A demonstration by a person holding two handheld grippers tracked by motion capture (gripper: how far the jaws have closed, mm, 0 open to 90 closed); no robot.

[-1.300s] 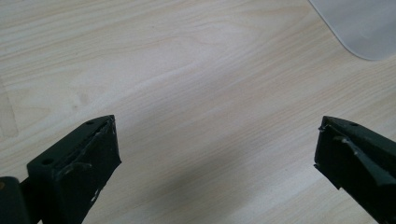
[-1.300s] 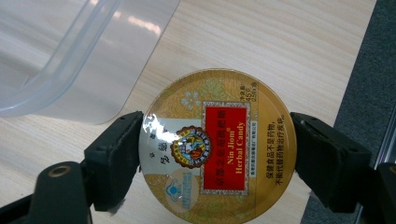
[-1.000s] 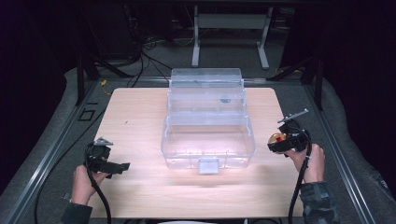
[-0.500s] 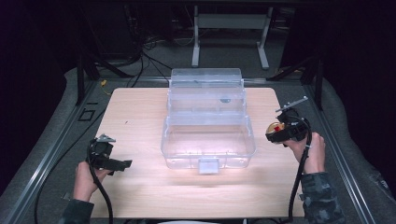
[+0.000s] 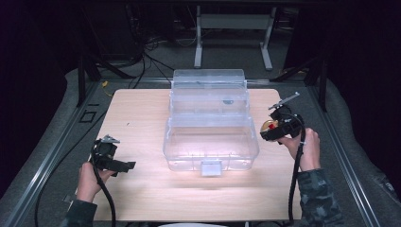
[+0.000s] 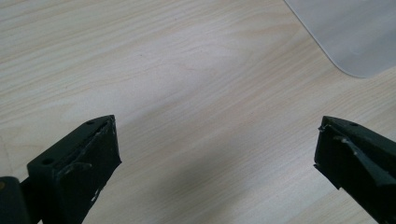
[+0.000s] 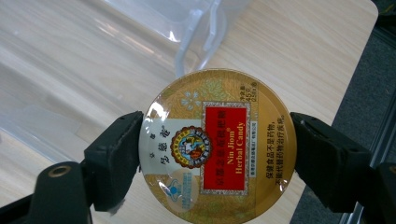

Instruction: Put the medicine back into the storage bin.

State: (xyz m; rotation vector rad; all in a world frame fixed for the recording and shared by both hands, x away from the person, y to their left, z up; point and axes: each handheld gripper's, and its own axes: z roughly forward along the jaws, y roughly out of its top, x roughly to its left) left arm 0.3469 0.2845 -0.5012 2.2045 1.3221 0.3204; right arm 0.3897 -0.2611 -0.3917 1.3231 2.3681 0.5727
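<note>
A round gold candy tin (image 7: 217, 147) with a red label sits clamped between the jaws of my right gripper (image 7: 215, 154); from above the tin (image 5: 269, 126) shows in that gripper (image 5: 270, 130), lifted off the table just right of the clear plastic box (image 5: 210, 125). The box stands open at the middle of the wooden table (image 5: 142, 198), its lid tipped back. My left gripper (image 5: 124, 166) rests low over the front left of the table, jaws wide apart and empty; in the left gripper view (image 6: 217, 154) bare wood lies between them and a corner of the clear box (image 6: 355, 32) shows at upper right.
The table's right edge (image 7: 359, 56) and dark floor run close beside the tin. Metal rails (image 5: 56, 146) flank the table. Cables and a white stand (image 5: 231, 28) lie behind it.
My right gripper has risen and moved away from the front edge with the tin held in it, staying beside the box. The left gripper has barely shifted.
</note>
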